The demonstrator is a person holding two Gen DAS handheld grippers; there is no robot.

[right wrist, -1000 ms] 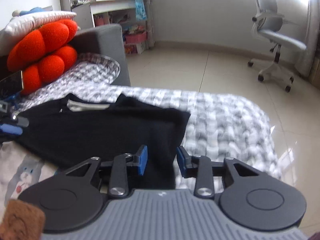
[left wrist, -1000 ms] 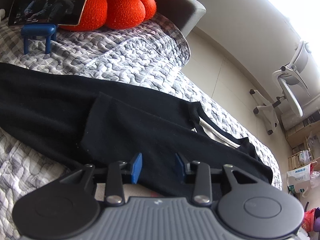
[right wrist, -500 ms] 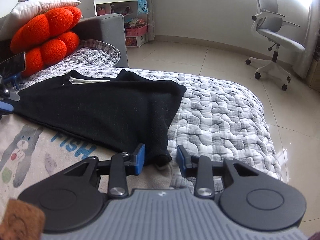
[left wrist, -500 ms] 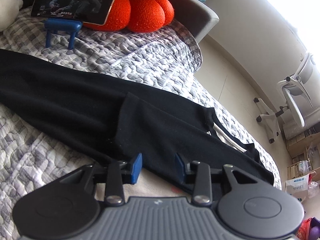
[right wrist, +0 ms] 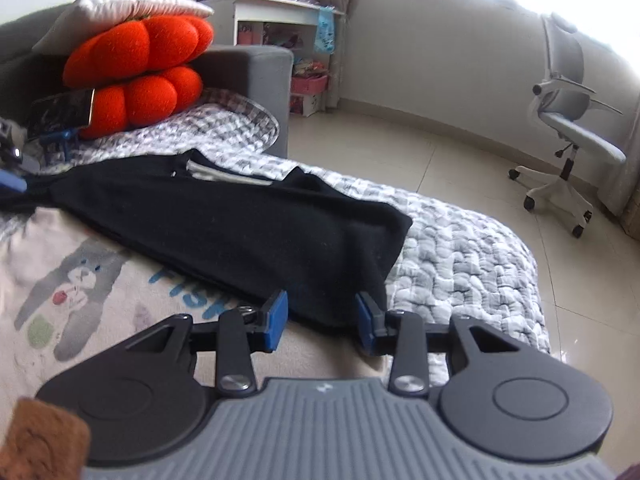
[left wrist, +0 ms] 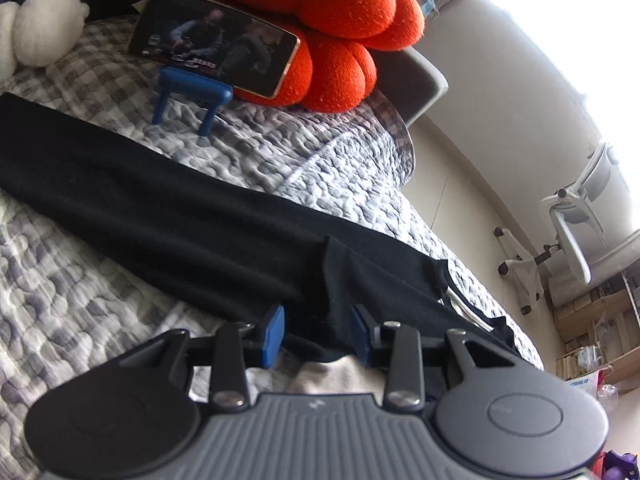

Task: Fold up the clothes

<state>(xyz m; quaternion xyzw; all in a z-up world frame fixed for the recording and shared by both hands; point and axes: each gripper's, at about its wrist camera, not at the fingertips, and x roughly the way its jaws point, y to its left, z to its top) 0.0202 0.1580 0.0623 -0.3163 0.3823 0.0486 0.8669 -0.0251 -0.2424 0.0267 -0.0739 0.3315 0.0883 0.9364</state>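
The left hand-held gripper (left wrist: 316, 330) stands half open, its blue pads apart, with the near edge of the black garment (left wrist: 168, 216) between them; I cannot tell if they touch it. The right hand-held gripper (right wrist: 322, 320) is also half open over the garment's near right corner. The garment lies spread on a grey quilted bed cover (right wrist: 460, 256), partly over a beige printed cloth (right wrist: 80, 280). Far behind, a phone (left wrist: 214, 40) on a blue stand (left wrist: 192, 94) leans against an orange cushion (left wrist: 340, 20).
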